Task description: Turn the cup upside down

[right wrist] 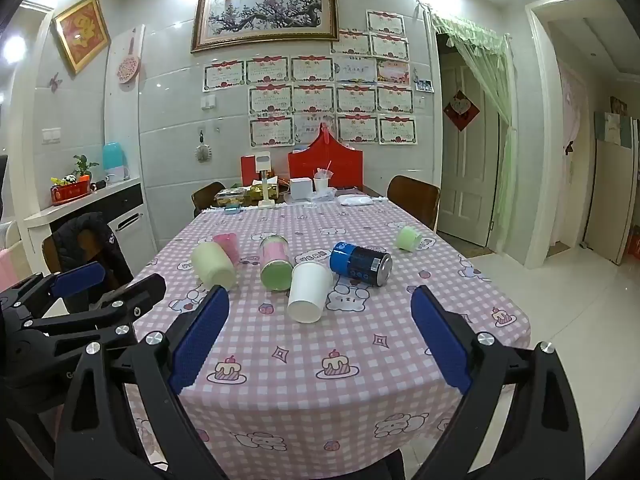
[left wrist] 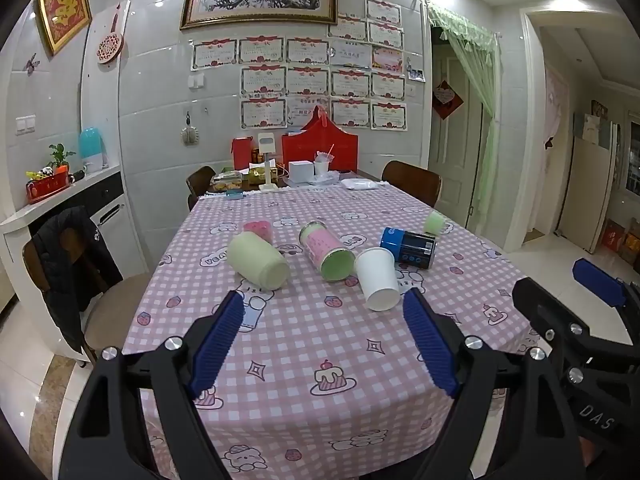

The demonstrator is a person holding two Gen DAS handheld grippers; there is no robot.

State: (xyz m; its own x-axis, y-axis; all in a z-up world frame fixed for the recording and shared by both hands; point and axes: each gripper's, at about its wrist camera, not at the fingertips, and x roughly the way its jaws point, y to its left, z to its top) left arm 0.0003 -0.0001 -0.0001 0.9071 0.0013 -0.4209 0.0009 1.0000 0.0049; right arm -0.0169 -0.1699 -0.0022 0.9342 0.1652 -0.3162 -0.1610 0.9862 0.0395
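Blue ribbed pads on black frames: left gripper and right gripper are both hovering over the near edge of the table, jaws standing wide apart, holding nothing. Each is showing at the margin of the other's view.

Paper cup, white, smooth, tapered: lying on its side just past the near middle of the table, long axis running front to back, one round end facing the near edge, the far end nearly touching the can. It is sitting straight ahead of both grippers; in the left view it is lying toward the right pad, in the right view close to centre, so the right gripper seems slightly better lined up. Judgement: a grasp across the cup's width, then a quarter turn, would be setting it mouth down; thin paper may be crushing under a hard squeeze.

Can, blue and black, metallic, on its side behind the cup.

Jar, pink label, green end, on its side to the cup's left.

Green cup, matte, on its side farther left; pink cup behind it.

Small green cup toward the right edge.

Cloth, pink gingham, cartoon prints.
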